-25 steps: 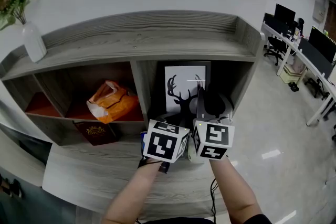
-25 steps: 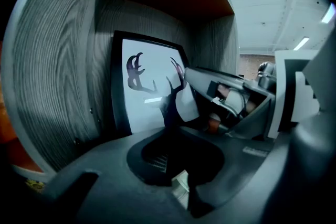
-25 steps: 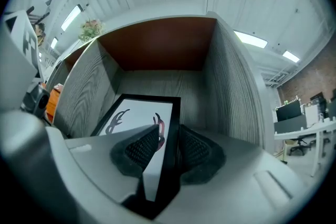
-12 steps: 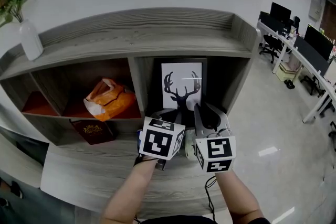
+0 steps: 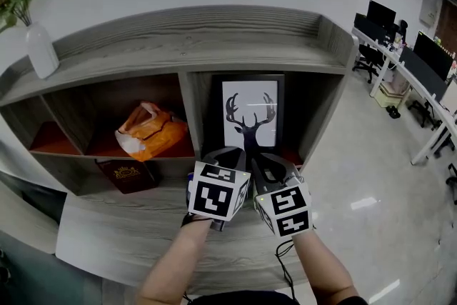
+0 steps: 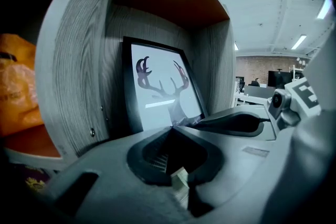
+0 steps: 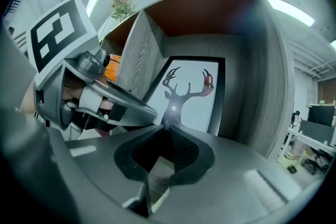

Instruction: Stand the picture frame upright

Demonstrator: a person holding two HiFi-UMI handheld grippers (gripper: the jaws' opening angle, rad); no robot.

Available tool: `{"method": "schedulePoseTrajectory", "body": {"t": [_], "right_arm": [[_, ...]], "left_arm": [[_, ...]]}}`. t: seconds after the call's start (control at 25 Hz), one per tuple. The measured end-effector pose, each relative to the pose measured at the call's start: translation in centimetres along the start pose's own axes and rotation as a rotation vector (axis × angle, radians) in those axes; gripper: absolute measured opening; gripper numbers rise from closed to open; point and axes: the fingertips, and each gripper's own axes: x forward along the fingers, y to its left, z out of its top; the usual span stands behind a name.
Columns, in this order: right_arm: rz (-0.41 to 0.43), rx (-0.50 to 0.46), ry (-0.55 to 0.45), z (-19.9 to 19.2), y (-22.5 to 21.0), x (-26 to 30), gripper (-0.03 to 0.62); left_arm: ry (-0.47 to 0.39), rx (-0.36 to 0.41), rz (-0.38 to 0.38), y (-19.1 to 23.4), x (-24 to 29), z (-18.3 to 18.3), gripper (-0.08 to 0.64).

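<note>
With the black-framed deer picture upright mid-view, ease both tools straight back – left tool pressed together, right tool just closing, empty – without nudging it.

Picture frame: black border, white print, black deer-head silhouette. Standing upright in right-hand compartment of shelf unit, at the back of that compartment, print facing outward
</note>
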Motion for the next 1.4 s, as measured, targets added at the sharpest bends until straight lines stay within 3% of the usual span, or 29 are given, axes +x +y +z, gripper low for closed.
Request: {"method": "schedulePoseTrajectory", "body": {"t": [0.4, 0.8, 1.08, 1.4], "right_arm": [[-0.001, -0.002, 0.032, -0.4, 0.5, 0.7, 0.017], [-0.027, 0.005, 0.054, -0.4, 0.3, 1.2, 0.006], [-0.034, -0.001, 0.095, -0.5, 0.2, 1.9, 0.003], [-0.039, -0.005, 0.119, -0.3, 0.1, 2.4, 0.002]], "left_arm": [[-0.036, -0.008, -0.016, 0.1, -0.9, -0.2, -0.009], [0.019, 0.159, 0.018, -0.3, -1.4, -1.9, 0.000], [0.051, 0.159, 0.011, 0.1, -1.1, -2.1, 0.012], [-0.028, 0.132, 0.053, 0.5, -1.6, -1.1, 0.009]]}}
